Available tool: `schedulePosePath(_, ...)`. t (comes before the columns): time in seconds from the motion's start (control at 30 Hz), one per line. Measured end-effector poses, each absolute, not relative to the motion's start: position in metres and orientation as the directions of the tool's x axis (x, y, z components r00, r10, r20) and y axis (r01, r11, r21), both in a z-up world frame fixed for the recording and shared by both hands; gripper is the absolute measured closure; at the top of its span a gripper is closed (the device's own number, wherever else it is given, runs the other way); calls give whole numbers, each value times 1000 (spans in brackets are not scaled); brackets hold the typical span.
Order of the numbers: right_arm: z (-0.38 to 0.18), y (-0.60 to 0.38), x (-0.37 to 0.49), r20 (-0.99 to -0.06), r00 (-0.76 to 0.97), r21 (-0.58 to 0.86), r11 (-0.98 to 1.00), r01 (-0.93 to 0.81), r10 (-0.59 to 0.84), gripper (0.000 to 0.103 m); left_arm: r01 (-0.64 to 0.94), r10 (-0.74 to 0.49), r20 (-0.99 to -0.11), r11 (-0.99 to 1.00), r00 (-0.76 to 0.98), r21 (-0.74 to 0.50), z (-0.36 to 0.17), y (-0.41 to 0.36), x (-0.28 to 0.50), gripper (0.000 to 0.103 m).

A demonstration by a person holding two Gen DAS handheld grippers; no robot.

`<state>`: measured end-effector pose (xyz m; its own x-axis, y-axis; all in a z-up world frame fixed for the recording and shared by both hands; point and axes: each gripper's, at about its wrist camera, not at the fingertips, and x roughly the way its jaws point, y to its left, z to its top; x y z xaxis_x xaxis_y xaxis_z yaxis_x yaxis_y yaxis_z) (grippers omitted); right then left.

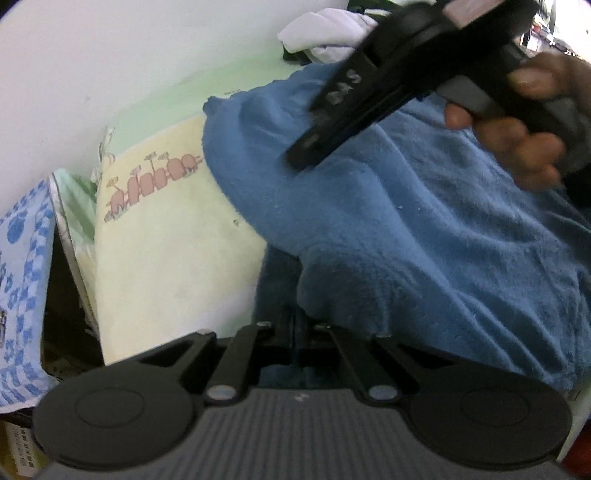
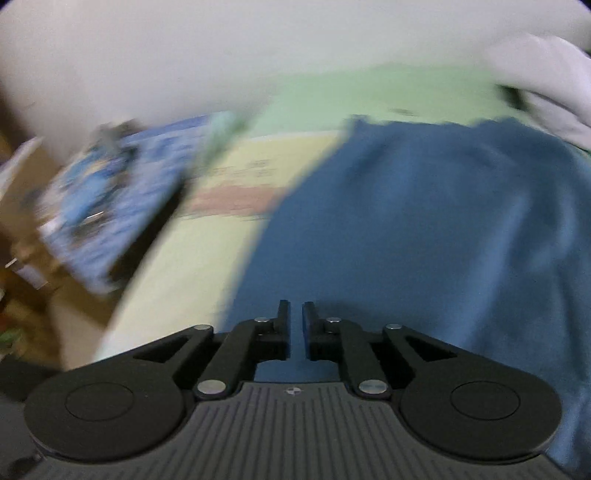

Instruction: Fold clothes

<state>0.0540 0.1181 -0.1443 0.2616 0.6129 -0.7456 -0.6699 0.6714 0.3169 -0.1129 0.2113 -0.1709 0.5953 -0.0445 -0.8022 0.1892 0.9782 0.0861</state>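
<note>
A blue fleece garment (image 1: 406, 240) lies rumpled over the bed and fills the right half of both views (image 2: 424, 221). My left gripper (image 1: 293, 323) is shut on a thick fold of it at the near edge, and the cloth hides the fingertips. My right gripper (image 1: 304, 157), held by a hand (image 1: 524, 147), hovers tip-down over the garment's upper part. In its own blurred view, the right gripper (image 2: 295, 306) has its fingers drawn almost together with only a thin slit, and nothing is between them.
The bed sheet (image 1: 166, 258) is pale yellow with a pink cartoon print, green further back. A blue-and-white patterned cloth (image 1: 22, 277) lies off the bed's left edge. White clothes (image 1: 325, 33) are piled at the far end by the wall (image 1: 110, 55).
</note>
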Motion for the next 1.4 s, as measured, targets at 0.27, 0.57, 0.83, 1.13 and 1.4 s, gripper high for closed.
schedulePosePath(0.27,-158,173,5,-786,429,-89,607,-790,444,82,163,-41,-785,984,618,76,-170,210,-116,103)
schedulePosePath(0.57,-155,97,39,-790,378,126,731,-671,483,93,127,-3,-748,986,664,109,-156,213,-118,103)
schedulePosePath(0.83,-155,77,37,-747,404,203,760,-618,528,92,257,-134,-778,966,614,37,-164,218,-60,85)
schedulePosePath(1.13,-147,43,33,-682,443,314,780,-541,582,92,325,-240,-813,943,531,-66,-170,211,-18,84)
schedulePosePath(1.4,-151,36,33,-665,467,336,793,-508,582,95,325,-147,-774,942,616,80,-158,191,-28,103)
